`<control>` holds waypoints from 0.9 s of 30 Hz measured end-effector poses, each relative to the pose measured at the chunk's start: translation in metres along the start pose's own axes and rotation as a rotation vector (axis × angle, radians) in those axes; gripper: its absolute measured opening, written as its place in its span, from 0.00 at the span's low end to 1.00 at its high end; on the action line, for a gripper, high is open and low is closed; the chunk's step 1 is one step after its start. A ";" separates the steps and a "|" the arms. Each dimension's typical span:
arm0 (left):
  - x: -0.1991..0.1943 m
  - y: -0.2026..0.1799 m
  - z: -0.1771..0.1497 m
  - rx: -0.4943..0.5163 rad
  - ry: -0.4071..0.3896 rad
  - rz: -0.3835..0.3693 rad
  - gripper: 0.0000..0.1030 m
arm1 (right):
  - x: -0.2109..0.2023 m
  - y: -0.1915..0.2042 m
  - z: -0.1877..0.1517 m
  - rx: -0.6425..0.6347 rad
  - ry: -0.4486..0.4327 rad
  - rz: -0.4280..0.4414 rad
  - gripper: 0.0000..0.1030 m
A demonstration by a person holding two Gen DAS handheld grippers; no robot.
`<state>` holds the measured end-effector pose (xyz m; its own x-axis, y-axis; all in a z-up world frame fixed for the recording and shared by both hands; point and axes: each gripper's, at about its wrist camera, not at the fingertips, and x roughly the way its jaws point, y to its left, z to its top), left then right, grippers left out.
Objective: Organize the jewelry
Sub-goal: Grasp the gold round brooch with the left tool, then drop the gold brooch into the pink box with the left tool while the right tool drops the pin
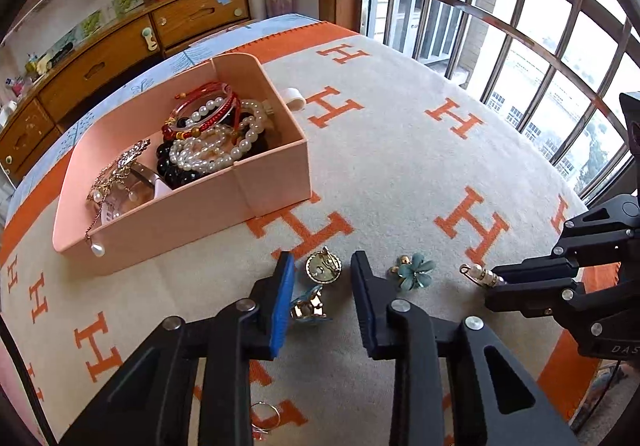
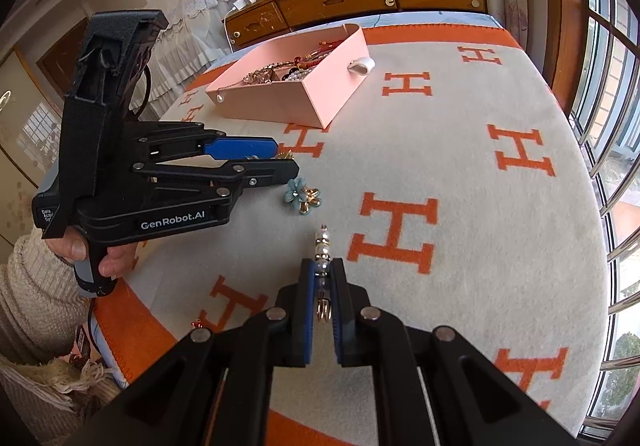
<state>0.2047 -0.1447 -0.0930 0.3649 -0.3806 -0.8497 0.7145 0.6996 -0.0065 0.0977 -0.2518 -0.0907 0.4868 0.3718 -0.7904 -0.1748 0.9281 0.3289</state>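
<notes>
- The right gripper (image 2: 323, 278) has its fingers clenched on a pearl pin (image 2: 322, 246), which sticks out forward past the fingertips, low over the blanket (image 2: 480, 238) on the bed.
- The left gripper (image 1: 322, 278) hangs with fingers released, straddling a round gold brooch (image 1: 323, 266); a small blue-and-gold piece (image 1: 309, 306) lies just inside its blue pad.
- A teal flower clip (image 1: 414, 270) lies between the two grippers, untouched.
- The pink box (image 1: 192, 222) sits well apart toward the dresser, already heaped with pearl strands and red bangles.
- To my eye, the pin grip is narrow, so the carry to the box wants to be level and slow.
- The left should, I think, close on the brooch's edges only, keeping the blue piece out of the pinch.
- A pearl drop (image 1: 97, 248) dangles over the box's near wall and could snag.
</notes>
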 end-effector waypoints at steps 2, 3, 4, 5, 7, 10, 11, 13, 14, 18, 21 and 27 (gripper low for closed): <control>-0.001 -0.001 0.000 0.006 -0.003 -0.001 0.16 | -0.001 -0.001 -0.002 0.006 -0.004 0.005 0.07; -0.001 -0.002 0.000 0.005 -0.007 0.000 0.16 | -0.002 -0.001 -0.002 0.007 -0.006 0.005 0.07; -0.001 -0.001 -0.001 0.002 -0.009 -0.001 0.16 | -0.002 -0.001 -0.002 0.007 -0.007 0.005 0.07; -0.002 0.000 -0.001 -0.005 -0.012 -0.004 0.16 | -0.002 -0.001 -0.002 0.008 -0.007 0.003 0.07; -0.004 0.005 -0.004 -0.022 -0.015 -0.009 0.16 | -0.002 -0.001 -0.001 0.010 -0.006 -0.003 0.07; -0.009 0.010 -0.005 -0.058 -0.035 -0.015 0.16 | -0.003 -0.002 0.002 0.017 -0.007 -0.017 0.07; -0.013 0.012 -0.006 -0.072 -0.045 -0.019 0.16 | -0.004 -0.002 0.004 0.019 -0.009 -0.018 0.07; -0.022 0.016 -0.008 -0.101 -0.070 -0.024 0.16 | -0.007 -0.001 0.009 0.021 -0.019 -0.018 0.07; -0.029 0.019 -0.008 -0.119 -0.085 -0.031 0.16 | -0.009 0.001 0.012 0.020 -0.027 -0.018 0.07; -0.058 0.038 -0.010 -0.197 -0.148 -0.035 0.16 | -0.018 0.011 0.033 0.003 -0.074 -0.013 0.07; -0.079 0.062 -0.007 -0.270 -0.193 -0.039 0.16 | -0.023 0.022 0.056 -0.004 -0.114 0.007 0.07; -0.101 0.123 0.010 -0.443 -0.247 -0.035 0.16 | -0.017 0.035 0.111 0.044 -0.175 0.070 0.07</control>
<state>0.2612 -0.0262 -0.0030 0.5137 -0.5022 -0.6956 0.4267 0.8529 -0.3007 0.1782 -0.2276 -0.0088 0.6170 0.4219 -0.6643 -0.1772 0.8969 0.4051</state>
